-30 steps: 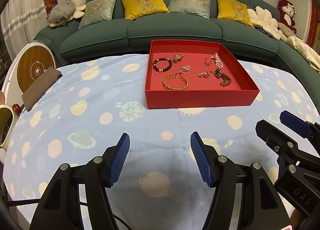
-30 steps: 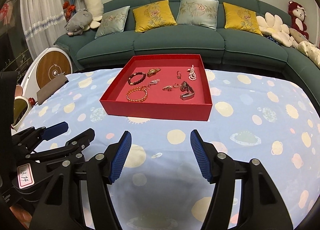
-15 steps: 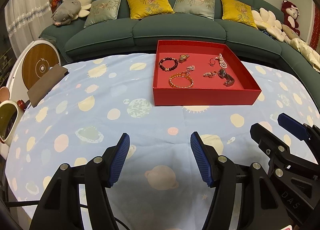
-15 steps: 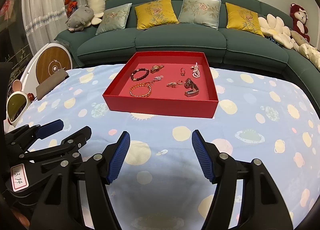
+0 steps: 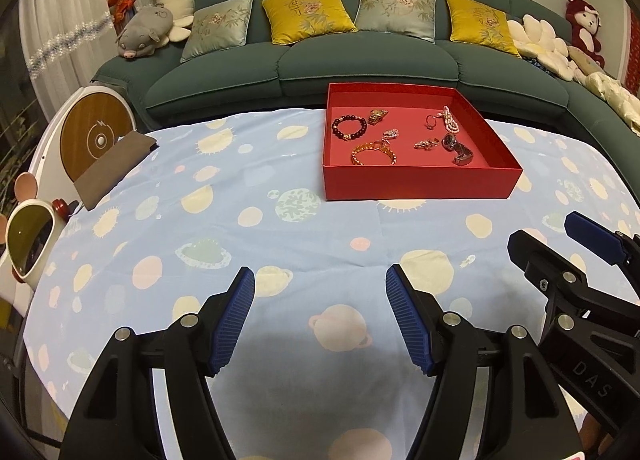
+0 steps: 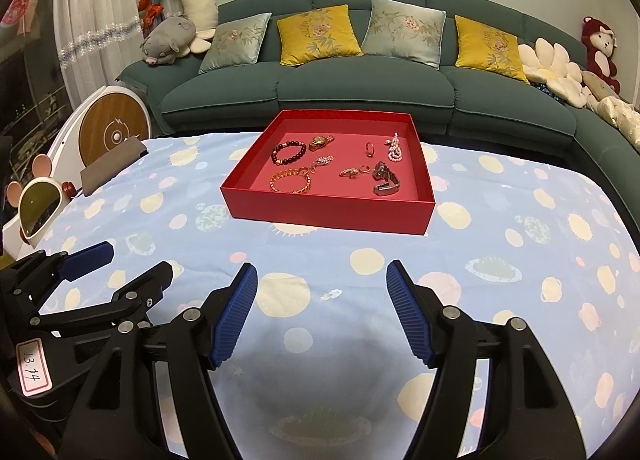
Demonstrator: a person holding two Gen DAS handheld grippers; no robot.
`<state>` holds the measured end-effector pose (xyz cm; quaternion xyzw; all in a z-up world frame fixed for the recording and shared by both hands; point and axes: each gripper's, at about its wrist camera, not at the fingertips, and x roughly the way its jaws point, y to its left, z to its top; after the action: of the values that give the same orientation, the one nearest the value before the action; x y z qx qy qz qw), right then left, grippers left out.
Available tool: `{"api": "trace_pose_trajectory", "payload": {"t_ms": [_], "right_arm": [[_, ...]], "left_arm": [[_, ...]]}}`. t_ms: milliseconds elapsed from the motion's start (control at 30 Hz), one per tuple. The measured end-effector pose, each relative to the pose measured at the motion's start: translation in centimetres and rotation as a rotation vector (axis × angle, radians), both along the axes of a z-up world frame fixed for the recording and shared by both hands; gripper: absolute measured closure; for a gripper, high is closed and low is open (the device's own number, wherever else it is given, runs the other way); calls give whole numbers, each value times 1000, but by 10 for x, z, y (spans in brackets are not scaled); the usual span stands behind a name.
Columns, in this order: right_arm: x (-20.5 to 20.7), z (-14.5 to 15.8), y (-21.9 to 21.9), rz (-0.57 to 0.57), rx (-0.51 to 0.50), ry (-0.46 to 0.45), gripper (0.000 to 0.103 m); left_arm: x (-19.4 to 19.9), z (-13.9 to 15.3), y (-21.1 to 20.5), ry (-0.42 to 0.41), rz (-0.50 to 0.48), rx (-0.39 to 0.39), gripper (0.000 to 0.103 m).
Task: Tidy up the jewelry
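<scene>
A red tray [image 5: 416, 182] stands at the far side of the table; it also shows in the right wrist view [image 6: 324, 212]. In it lie several pieces: a dark bead bracelet [image 5: 349, 128], a gold bracelet [image 5: 374, 153], a gold watch [image 5: 378, 116], a ring [image 5: 431, 122], a pearl string [image 5: 451, 122] and a dark watch [image 5: 458, 148]. My left gripper [image 5: 320, 316] is open and empty, well short of the tray. My right gripper [image 6: 322, 312] is open and empty too, beside the left gripper [image 6: 92, 272].
The table has a light blue cloth [image 5: 200, 228] printed with planets. A green sofa [image 5: 360, 60] with cushions and soft toys runs behind it. A brown pouch [image 5: 114, 164], a round white device [image 5: 96, 132] and a small mirror [image 5: 30, 244] stand at the left edge.
Both grippers have drawn back and risen slightly, so the tray looks farther off and more of the room shows. Both stay open and empty. The jewelry has not moved.
</scene>
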<state>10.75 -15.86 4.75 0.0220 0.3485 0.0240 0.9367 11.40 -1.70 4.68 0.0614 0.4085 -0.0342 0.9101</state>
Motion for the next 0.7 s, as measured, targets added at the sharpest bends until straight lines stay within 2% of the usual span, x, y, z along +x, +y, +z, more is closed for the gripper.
{"api": "trace_pose_trajectory", "payload": {"t_ms": [500, 600, 700], "right_arm": [[11, -7, -15, -100, 16, 22, 38], [13, -7, -20, -126, 8, 15, 33], [15, -7, -27, -141, 11, 13, 33]], "left_arm": [[24, -8, -15, 21, 33, -39, 37], [28, -8, -19, 18, 39, -53, 37], [31, -7, -24, 10, 34, -53, 37]]}}
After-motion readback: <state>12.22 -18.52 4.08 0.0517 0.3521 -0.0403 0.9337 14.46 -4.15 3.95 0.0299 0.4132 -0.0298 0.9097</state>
